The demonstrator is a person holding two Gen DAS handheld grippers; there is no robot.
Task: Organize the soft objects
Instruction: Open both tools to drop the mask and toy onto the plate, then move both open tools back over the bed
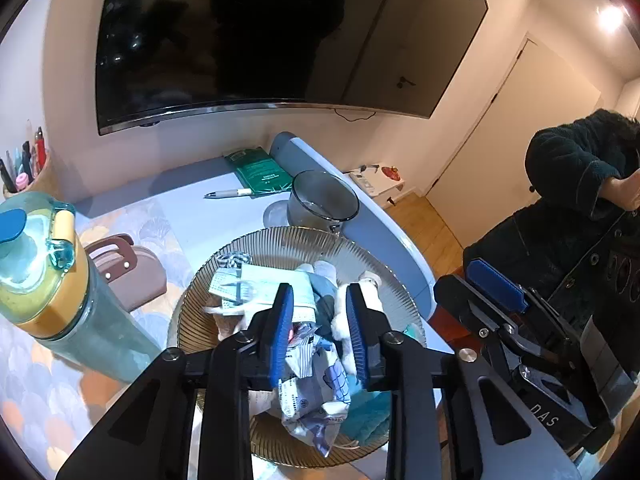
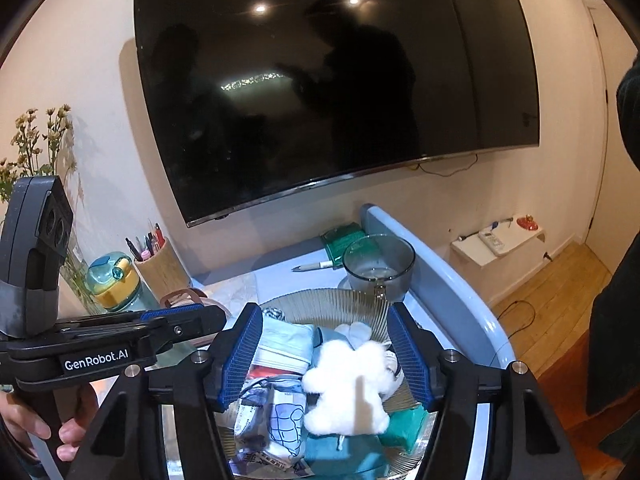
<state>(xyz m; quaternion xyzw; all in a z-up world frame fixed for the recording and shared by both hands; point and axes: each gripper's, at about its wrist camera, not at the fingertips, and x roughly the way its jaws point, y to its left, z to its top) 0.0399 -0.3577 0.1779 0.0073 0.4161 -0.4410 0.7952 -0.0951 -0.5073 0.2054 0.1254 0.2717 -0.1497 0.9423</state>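
Right wrist view: both the right claw (image 2: 328,356) and left claw (image 1: 318,322) gape above the ribbed bowl (image 2: 320,300).

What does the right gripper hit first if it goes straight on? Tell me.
Probably the white fluffy toy: it lies on top of the pile in the ribbed glass bowl, between the open jaws of the right gripper. Depth is unclear.
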